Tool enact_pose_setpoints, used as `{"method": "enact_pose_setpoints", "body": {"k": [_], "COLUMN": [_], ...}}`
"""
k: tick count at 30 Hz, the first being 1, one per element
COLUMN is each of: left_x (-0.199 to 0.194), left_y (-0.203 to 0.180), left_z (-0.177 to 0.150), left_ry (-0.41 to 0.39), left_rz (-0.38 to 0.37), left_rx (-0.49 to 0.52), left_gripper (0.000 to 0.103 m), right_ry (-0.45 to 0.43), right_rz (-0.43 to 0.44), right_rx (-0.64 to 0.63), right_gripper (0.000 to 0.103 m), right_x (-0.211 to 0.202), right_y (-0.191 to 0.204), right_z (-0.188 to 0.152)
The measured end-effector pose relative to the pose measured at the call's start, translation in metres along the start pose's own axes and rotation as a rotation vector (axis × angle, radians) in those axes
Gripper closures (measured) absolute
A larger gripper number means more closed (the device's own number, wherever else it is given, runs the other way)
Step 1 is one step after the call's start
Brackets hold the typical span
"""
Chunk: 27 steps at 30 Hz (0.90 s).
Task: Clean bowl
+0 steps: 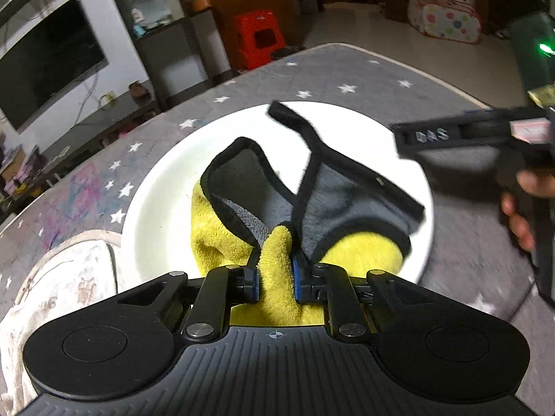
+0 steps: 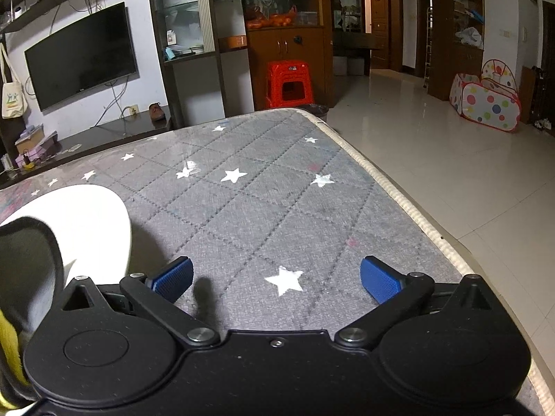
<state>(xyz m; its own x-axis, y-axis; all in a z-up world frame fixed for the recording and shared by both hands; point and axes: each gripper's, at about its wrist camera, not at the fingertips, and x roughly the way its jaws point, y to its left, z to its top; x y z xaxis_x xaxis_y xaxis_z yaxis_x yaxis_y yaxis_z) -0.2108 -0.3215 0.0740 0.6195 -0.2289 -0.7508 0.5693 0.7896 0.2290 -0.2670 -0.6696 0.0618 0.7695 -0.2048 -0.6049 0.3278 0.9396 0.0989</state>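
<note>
Now the left hand-held gripper [image 1: 275, 277] pinches the yellow-grey cloth [image 1: 312, 204] in the white bowl [image 1: 163, 194]; the right hand-held gripper [image 2: 275, 279] gapes empty at 3 o'clock.

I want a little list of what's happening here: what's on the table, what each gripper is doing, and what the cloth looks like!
surface: grey star-patterned mat
bowl: white bowl, sitting on the mat
cloth: yellow and grey cloth with black edging, lying in the bowl
left gripper: left gripper shut on a fold of the cloth
right gripper: right gripper open, holding nothing, over the mat beside the bowl
other: pale cloth beside the bowl
</note>
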Motion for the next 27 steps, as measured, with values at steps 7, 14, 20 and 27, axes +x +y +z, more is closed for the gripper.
{"method": "enact_pose_setpoints", "body": {"k": [7, 14, 20, 27], "left_x": [0.013, 0.033, 0.053, 0.066], "left_y": [-0.005, -0.004, -0.002, 0.003], "left_z": [0.01, 0.03, 0.05, 0.065], "left_ry": [-0.007, -0.021, -0.028, -0.024], "left_rz": [-0.001, 0.012, 0.048, 0.055], "left_rx": [-0.006, -0.044, -0.063, -0.091], "left_gripper": [0.086, 0.086, 0.085, 0.085], "right_ry": [0.0, -0.001, 0.003, 0.012], "right_rz": [0.0, -0.031, -0.064, -0.115], "right_rx": [-0.001, 0.004, 0.006, -0.026], "right_gripper": [0.0, 0.0, 0.0, 0.0], "right_x": [0.002, 0.006, 0.006, 0.011], "right_y": [-0.001, -0.004, -0.006, -0.004], "right_z": [0.0, 0.0, -0.001, -0.003]}}
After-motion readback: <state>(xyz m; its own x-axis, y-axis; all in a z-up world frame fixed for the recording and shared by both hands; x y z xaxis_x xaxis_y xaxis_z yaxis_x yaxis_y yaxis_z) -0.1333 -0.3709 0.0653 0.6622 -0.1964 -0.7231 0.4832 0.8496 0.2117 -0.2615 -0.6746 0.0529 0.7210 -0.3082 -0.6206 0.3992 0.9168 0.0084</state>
